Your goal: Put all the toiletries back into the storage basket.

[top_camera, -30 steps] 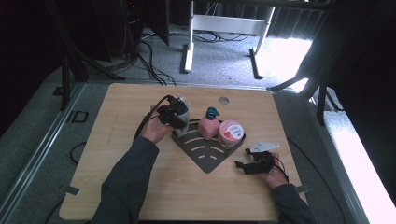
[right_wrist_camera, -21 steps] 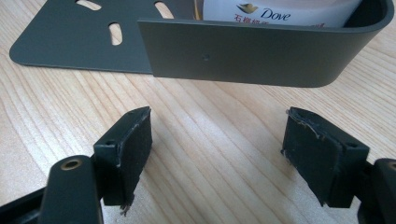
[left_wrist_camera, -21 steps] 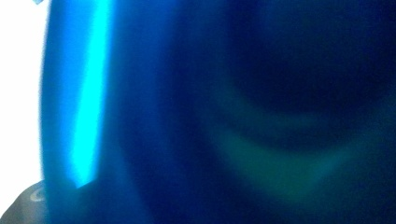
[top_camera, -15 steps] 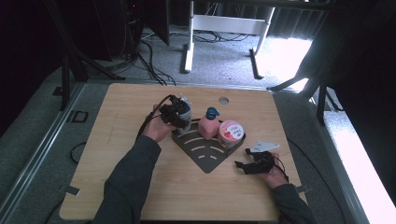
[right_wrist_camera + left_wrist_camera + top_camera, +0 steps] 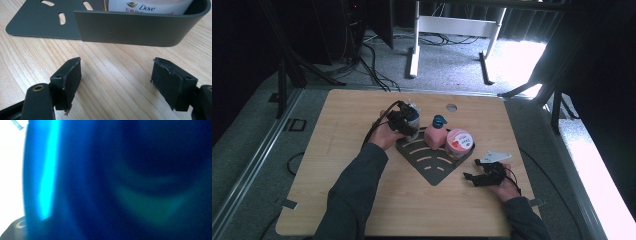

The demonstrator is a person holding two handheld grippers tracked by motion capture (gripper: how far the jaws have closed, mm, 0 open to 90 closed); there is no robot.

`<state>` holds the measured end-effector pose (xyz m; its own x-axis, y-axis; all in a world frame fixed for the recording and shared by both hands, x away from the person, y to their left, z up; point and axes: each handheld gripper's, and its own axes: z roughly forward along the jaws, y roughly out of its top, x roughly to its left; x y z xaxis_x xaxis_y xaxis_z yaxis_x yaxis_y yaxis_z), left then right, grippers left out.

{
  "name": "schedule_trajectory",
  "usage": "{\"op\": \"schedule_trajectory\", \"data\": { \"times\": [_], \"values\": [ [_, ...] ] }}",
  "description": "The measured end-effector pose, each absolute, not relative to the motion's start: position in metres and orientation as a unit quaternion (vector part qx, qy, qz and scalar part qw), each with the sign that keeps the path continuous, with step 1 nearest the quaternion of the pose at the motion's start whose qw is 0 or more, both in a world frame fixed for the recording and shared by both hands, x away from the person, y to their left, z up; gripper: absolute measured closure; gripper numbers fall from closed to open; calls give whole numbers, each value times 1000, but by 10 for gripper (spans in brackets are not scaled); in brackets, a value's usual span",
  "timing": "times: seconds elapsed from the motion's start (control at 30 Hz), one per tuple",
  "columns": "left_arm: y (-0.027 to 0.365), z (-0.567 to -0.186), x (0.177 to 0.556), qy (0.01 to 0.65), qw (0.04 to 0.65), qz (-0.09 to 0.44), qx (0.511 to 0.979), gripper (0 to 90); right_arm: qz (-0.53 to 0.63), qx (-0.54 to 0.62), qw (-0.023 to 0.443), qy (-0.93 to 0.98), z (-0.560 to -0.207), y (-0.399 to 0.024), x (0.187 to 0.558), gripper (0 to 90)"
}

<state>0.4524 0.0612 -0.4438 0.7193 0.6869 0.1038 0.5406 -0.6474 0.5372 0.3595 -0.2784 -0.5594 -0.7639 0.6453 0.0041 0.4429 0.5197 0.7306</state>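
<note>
A dark grey corner tray point(image 5: 432, 167) with slots lies mid-table. On it stand a pink pump bottle point(image 5: 435, 136) and a pink-lidded Dove jar point(image 5: 459, 141). At the tray's left corner my left gripper point(image 5: 406, 121) is shut on a bottle point(image 5: 413, 119) with a pale cap. That bottle point(image 5: 75, 182) is a blue blur right against the lens in the left gripper view. My right gripper point(image 5: 476, 178) rests low on the table to the right of the tray. Its jaws stand open point(image 5: 116, 85) over bare wood, facing the tray wall point(image 5: 130, 30) and the Dove jar point(image 5: 147, 6).
The wooden table point(image 5: 337, 150) has a round hole point(image 5: 451, 107) near its far edge. Past that edge are a white stand point(image 5: 452, 30) and cables point(image 5: 372, 55) on the grey floor. Both forearms come in from the near edge.
</note>
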Motion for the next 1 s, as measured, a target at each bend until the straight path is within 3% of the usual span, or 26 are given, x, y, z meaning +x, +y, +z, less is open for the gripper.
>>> {"op": "schedule_trajectory", "data": {
  "times": [1.0],
  "values": [
    [48, -461, 469, 337, 244, 140, 898, 550, 375, 316, 135, 861, -559, -278, 360, 237]
  ]
}}
